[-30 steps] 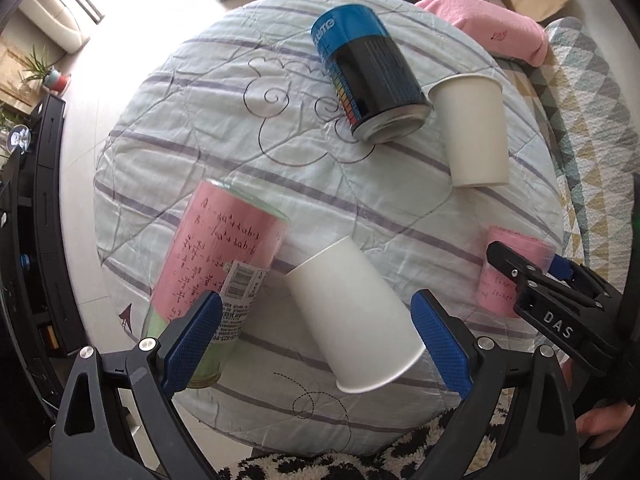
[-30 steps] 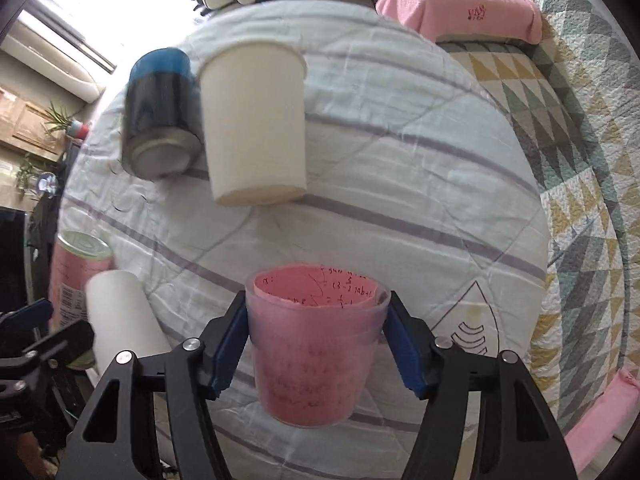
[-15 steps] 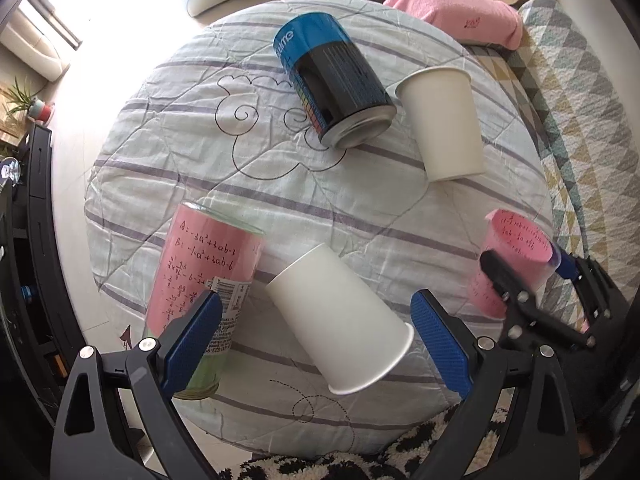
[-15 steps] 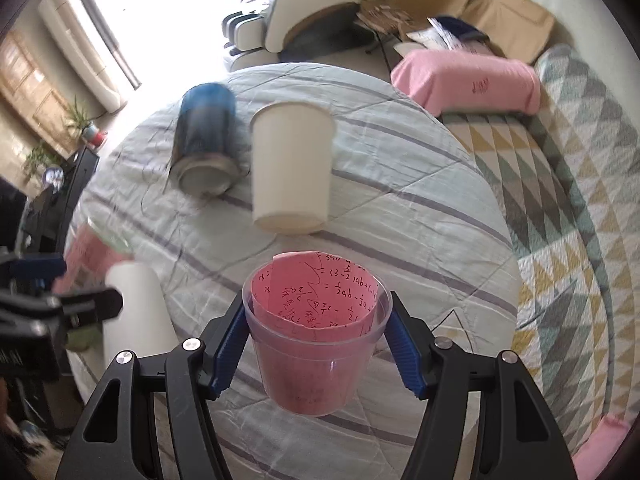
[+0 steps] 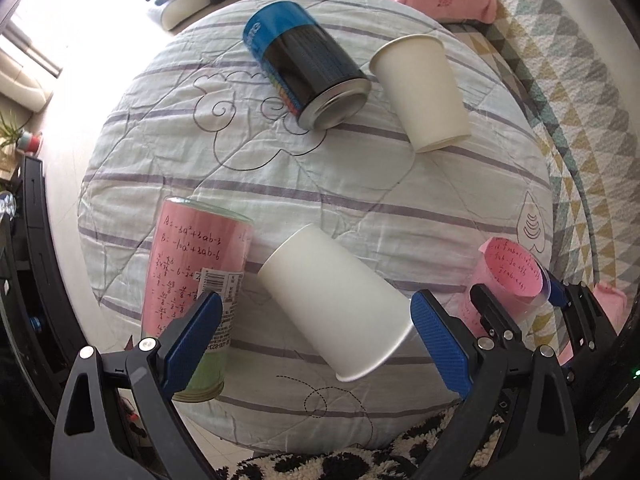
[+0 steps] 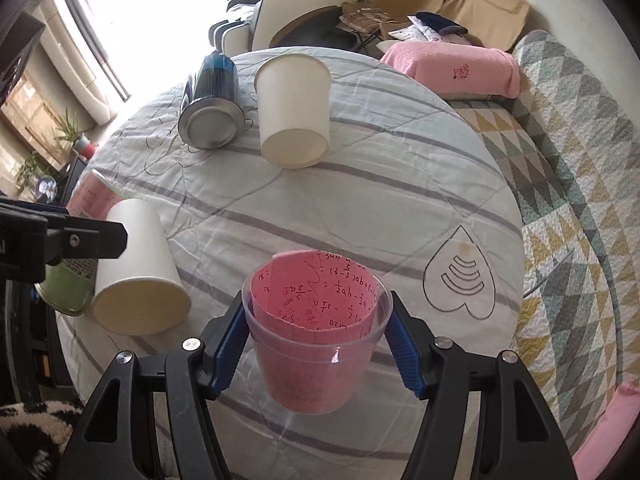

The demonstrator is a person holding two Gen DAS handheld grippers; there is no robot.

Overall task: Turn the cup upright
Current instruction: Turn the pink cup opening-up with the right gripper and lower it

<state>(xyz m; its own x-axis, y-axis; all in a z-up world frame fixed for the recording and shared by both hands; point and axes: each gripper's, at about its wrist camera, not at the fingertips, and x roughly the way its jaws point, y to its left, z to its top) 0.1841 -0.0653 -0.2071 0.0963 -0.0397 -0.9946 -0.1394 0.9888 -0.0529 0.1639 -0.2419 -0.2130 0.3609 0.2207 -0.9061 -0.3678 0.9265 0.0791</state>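
Cup (image 6: 316, 344) of clear plastic, lined with pink paper covered in red handwriting, sits clenched between the blue pads of my right claw (image 6: 318, 346); from my left camera it shows at the table's right edge (image 5: 510, 280). A second ago its mouth faced mostly away from my right camera; now the mouth has tipped up, the rim is open toward me and I see down inside. Only the rolled paper shows in it.

My left claw (image 5: 316, 344) hangs spread wide, its pads either side of the nearer white paper cup (image 5: 340, 304), which lies on its side; whether the right pad touches the rim I cannot tell. Left of it lies a pink can (image 5: 192, 280). Farther off lie a blue-and-black can (image 5: 308, 68) and another white paper cup (image 5: 424, 92), close together.

The round table (image 6: 400, 184) in its striped cloth has bare cloth beyond my pink cup.
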